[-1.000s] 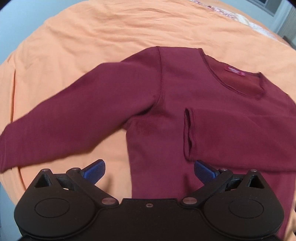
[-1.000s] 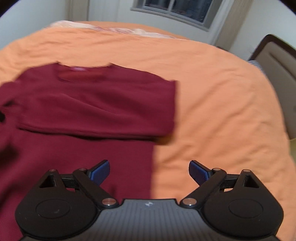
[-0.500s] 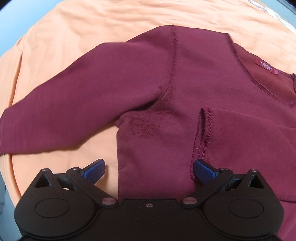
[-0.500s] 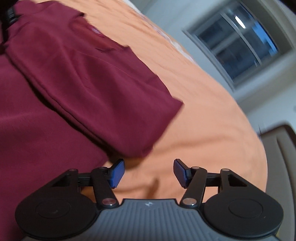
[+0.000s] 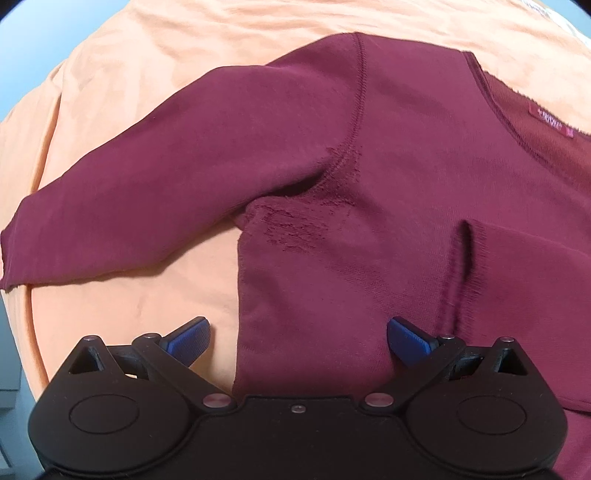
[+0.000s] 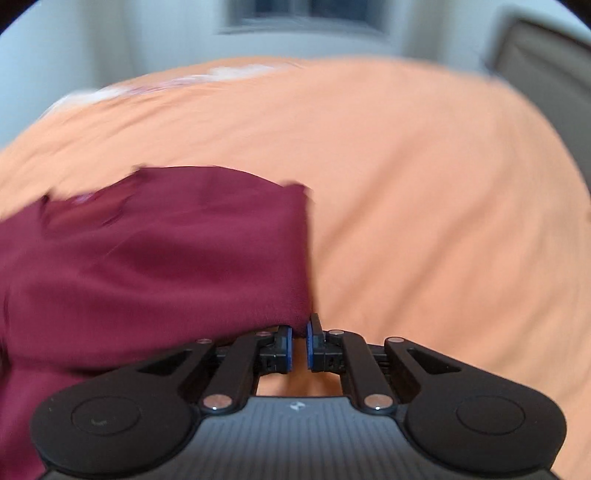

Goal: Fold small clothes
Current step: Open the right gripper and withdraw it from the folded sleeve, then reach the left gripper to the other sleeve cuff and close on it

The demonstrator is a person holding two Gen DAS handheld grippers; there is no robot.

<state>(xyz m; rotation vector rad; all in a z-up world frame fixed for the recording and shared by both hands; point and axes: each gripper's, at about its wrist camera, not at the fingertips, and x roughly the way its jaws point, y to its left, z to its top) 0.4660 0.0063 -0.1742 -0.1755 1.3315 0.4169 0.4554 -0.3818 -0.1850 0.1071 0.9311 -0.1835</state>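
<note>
A maroon long-sleeved sweater (image 5: pixel 388 155) lies flat on an orange bedsheet (image 5: pixel 122 74). Its left sleeve (image 5: pixel 155 184) stretches out to the left, and the other sleeve's cuff (image 5: pixel 465 266) is folded across the body. My left gripper (image 5: pixel 298 341) is open low over the sweater's left side edge, under the armpit, with the edge running between its fingers. In the blurred right wrist view, my right gripper (image 6: pixel 301 343) is shut, its pads pinching the lower corner of the sweater's (image 6: pixel 177 251) folded right edge.
Orange bedsheet (image 6: pixel 424 184) spreads wide to the right of the sweater. A dark headboard (image 6: pixel 546 62) and a window (image 6: pixel 306 14) stand behind the bed. The bed's left edge (image 5: pixel 26 302) drops off close to the left gripper.
The right gripper swung round to the folded right edge and went from open to shut on it. The left gripper moved closer to the armpit area and stayed open.
</note>
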